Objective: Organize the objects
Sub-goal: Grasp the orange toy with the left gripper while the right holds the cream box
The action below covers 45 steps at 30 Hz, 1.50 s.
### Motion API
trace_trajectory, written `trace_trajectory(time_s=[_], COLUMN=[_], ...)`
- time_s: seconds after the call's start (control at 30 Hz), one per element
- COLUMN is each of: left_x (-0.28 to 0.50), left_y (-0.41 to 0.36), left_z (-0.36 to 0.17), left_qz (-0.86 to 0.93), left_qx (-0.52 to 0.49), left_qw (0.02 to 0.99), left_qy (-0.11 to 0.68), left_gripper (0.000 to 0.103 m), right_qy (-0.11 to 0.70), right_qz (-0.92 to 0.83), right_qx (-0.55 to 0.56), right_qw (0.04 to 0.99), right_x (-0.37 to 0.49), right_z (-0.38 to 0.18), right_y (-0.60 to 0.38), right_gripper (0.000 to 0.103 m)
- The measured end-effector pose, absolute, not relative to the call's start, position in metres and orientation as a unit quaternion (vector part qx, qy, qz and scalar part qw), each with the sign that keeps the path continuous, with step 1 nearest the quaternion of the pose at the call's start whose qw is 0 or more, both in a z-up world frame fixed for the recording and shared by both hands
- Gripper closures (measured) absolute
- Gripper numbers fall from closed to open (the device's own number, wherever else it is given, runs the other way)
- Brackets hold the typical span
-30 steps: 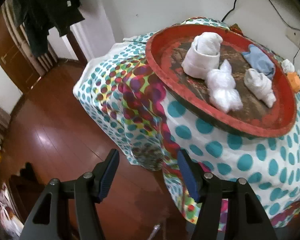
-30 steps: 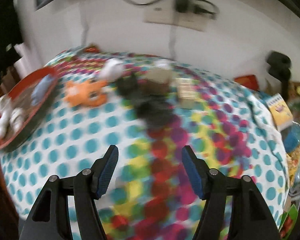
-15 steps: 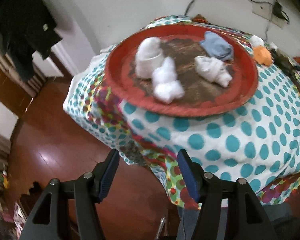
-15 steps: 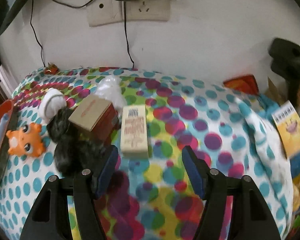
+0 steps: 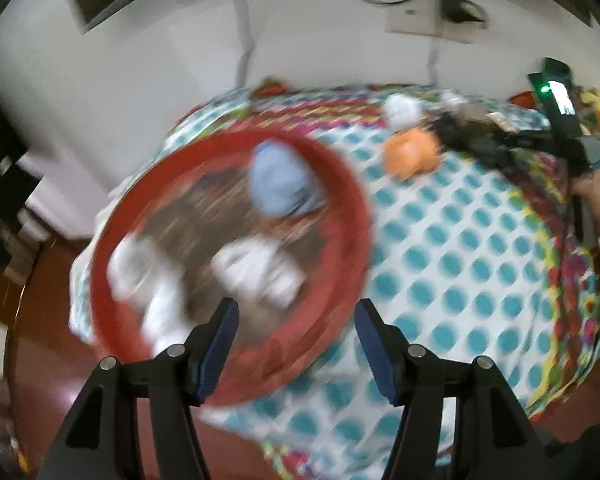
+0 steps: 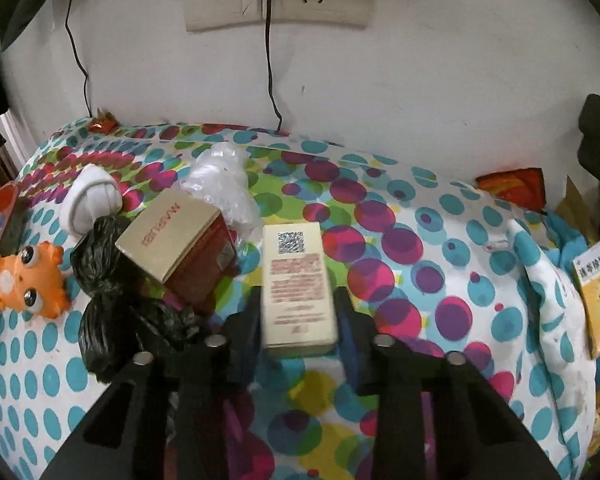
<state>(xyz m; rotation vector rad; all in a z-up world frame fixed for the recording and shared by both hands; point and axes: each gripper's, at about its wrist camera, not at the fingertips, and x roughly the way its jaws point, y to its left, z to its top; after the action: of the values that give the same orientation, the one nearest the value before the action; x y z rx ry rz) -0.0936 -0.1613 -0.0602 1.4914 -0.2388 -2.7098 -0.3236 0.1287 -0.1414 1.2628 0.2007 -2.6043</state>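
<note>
Right tool (image 6: 298, 320), angled down, clamps cream box (image 6: 296, 284).

Both wrist views steeply down onto one dotted tablecloth (image 6: 440, 240), sharing the orange toy (image 5: 410, 154)

Polka-dot tablecloth (image 6: 440, 264) across the frame, cream box (image 6: 298, 284) at centre, red-and-tan box (image 6: 180, 252), black bag (image 6: 116, 300) and orange toy (image 6: 30, 278) at left, red tray (image 5: 228, 372) lower left.

matt card box (image 6: 298, 286), crinkly black plastic bag (image 6: 116, 304), seemingly
</note>
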Motion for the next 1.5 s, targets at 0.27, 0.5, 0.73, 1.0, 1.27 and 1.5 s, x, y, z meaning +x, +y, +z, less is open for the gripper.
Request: trace_trajectory(time_s=[0.27, 0.5, 0.73, 1.0, 1.27, 1.5], left_x=[-0.170, -0.227, -0.270, -0.293, -0.312, -0.317], left_y=[-0.106, -0.079, -0.066, -0.048, -0.057, -0.061], left_z=[-0.065, -0.075, -0.088, -0.110, -0.121, -0.130], left_qz=[-0.863, -0.825, -0.772, -0.736, -0.748, -0.756], left_qx=[0.488, 0.526, 0.579, 0.610, 0.614, 0.610], left_qw=[-0.068, -0.124, -0.156, -0.176, -0.146, -0.154], left_qy=[-0.110, -0.166, -0.208, -0.236, -0.205, -0.183], left_gripper=[0.041, 0.041, 0.031, 0.023, 0.023, 0.023], right_qy=[0.073, 0.073, 0.074, 0.075, 0.075, 0.075], right_qz=[-0.889, -0.890, -0.889, -0.889, -0.888, -0.888], right_qx=[0.435, 0.432, 0.432, 0.432, 0.432, 0.432], right_qw=[0.127, 0.129, 0.130, 0.132, 0.137, 0.138], right_x=[-0.277, -0.264, -0.264, -0.265, -0.265, -0.264], right_z=[-0.138, -0.138, -0.137, -0.137, -0.137, -0.138], right_y=[0.141, 0.145, 0.146, 0.145, 0.142, 0.141], right_gripper=[0.075, 0.075, 0.074, 0.070, 0.064, 0.063])
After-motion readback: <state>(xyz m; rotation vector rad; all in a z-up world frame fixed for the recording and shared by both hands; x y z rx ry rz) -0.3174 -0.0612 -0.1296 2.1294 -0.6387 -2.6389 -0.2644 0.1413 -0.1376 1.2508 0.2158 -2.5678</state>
